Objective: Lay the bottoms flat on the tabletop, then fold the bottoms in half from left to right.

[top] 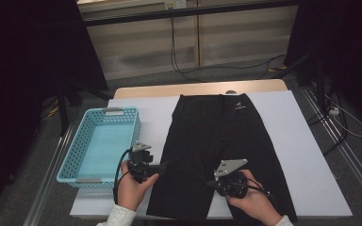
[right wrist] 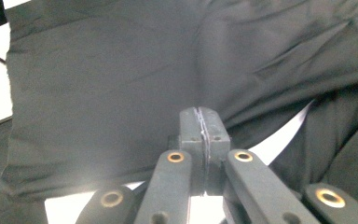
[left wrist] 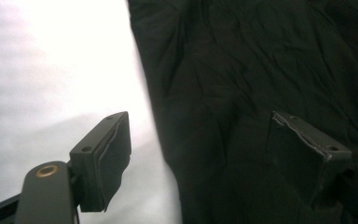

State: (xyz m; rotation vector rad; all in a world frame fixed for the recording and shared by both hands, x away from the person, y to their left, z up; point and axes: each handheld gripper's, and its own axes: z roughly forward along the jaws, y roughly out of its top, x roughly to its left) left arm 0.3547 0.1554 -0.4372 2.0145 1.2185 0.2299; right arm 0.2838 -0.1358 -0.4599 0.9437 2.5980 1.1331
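Black shorts (top: 217,150) of thin, softly creased cloth lie flat on the white table cover (top: 306,155), waistband at the far side. The left gripper (top: 166,165) sits at the edge of one leg, its flat rubber-faced jaws apart, straddling that hem. The right gripper (right wrist: 200,122) has its jaws pressed together, nothing visibly between them. A perforated light-blue plastic basket (top: 70,162) stands beside them.

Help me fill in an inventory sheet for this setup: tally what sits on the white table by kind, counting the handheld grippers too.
Black fabric shorts, spread flat: 1
Light blue perforated plastic basket: 1
Handheld two-jaw grippers: 2, the left gripper with jaws apart and the right gripper closed
Total: 4
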